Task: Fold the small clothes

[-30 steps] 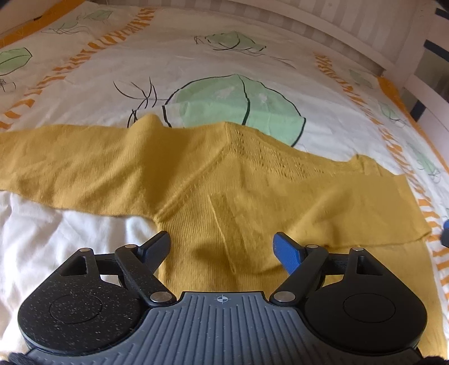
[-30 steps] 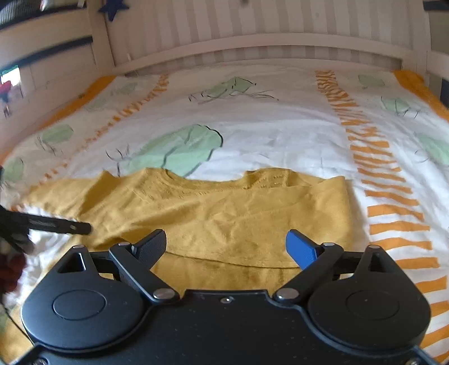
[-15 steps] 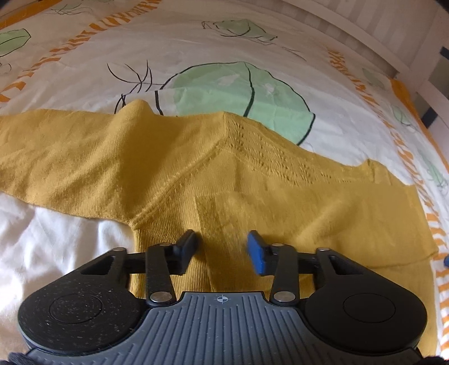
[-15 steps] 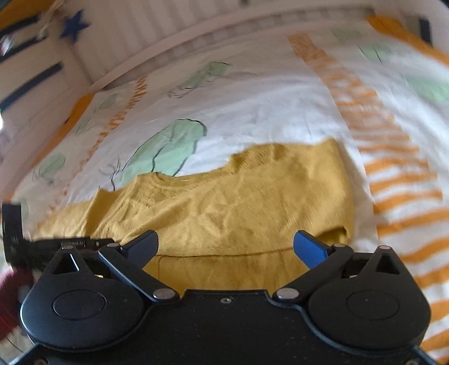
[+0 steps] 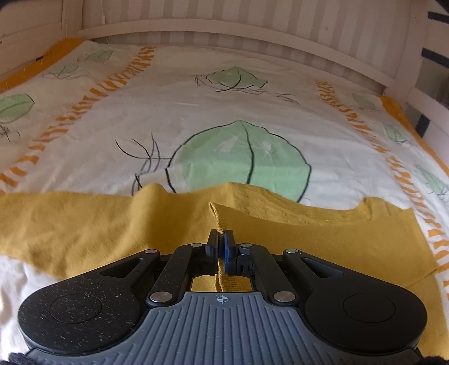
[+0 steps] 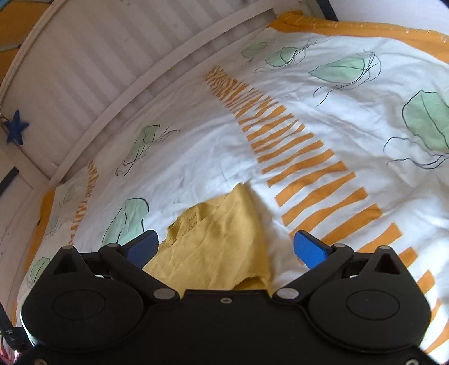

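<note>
The left gripper (image 5: 220, 241), which a second ago stood wide open over the yellow sweater (image 5: 84, 227), has now closed all the way, and a raised ridge of the knit is pinched between its two pads. The cloth rises from the fold line into that pinch, where half a second ago it lay flat between half-closed pads. This camera has also tipped up, so that the white headboard (image 5: 224, 19) shows beyond the bedspread (image 5: 196, 106) with its green leaves and orange stripes.

The sweater lies across the near part of the bed, one sleeve stretched out to the left, the other side folded over the body.

The right gripper (image 6: 224, 248) is spread wide and holds nothing. Its view has swung hard to one side since the earlier frames: the bed now runs at a slant, and only the folded right corner of the sweater (image 6: 219, 250) shows, lying between and below the blue pads (image 6: 310, 248).
</note>
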Demonstrator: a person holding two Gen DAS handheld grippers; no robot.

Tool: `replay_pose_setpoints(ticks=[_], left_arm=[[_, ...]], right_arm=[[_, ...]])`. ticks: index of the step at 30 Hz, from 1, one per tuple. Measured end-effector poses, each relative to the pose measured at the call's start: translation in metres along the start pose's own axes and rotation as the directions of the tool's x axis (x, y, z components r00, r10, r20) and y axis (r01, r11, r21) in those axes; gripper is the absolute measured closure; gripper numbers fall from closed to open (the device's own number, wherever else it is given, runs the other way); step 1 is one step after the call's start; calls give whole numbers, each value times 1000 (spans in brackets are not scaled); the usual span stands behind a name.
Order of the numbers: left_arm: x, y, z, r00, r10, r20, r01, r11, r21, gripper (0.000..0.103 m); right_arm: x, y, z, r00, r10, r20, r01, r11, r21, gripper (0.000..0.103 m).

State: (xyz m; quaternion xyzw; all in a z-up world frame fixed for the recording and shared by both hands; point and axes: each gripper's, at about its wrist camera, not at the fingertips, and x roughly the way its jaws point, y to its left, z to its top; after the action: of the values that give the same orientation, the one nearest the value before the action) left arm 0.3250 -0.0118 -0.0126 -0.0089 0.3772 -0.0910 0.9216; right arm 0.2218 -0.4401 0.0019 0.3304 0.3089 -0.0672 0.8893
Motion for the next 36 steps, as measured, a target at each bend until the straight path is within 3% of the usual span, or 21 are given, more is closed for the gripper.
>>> replay_pose_setpoints(ticks=[7,12,15,16,18,24,29,36], left_arm=[[20,2,-1,998,41,-39,-40,999,21,100],[39,7,-12,992,67,-104,-69,997,-18,95],[49,21,-21,986,30,-162,-43,996,-74,69],[49,26,-24,986,11,-164,-28,995,-98,66],[43,36,-28,990,-10,-143,-8,992,-125,65],[16,65,-27,997,17,-72,-26,990,-138,62],[-5,111,-22,996,88,-18,-90,977,-192,59],[-22,191,-26,976,219,17,-202,927,-316,58]], right_arm=[[3,6,-2,1000,-9,-13,8,999,-51,0],[6,12,-5,1000,-6,-25,4,997,-80,0],[6,15,-7,1000,-9,-26,6,995,-102,0],[6,16,-8,1000,-8,-29,5,994,-109,0],[7,18,-9,999,5,-33,-9,993,-121,0],[13,33,-20,997,60,-53,-69,980,-186,0],[22,49,-37,990,117,-84,-135,960,-244,0],[38,77,-72,973,178,-147,-219,916,-336,0]])
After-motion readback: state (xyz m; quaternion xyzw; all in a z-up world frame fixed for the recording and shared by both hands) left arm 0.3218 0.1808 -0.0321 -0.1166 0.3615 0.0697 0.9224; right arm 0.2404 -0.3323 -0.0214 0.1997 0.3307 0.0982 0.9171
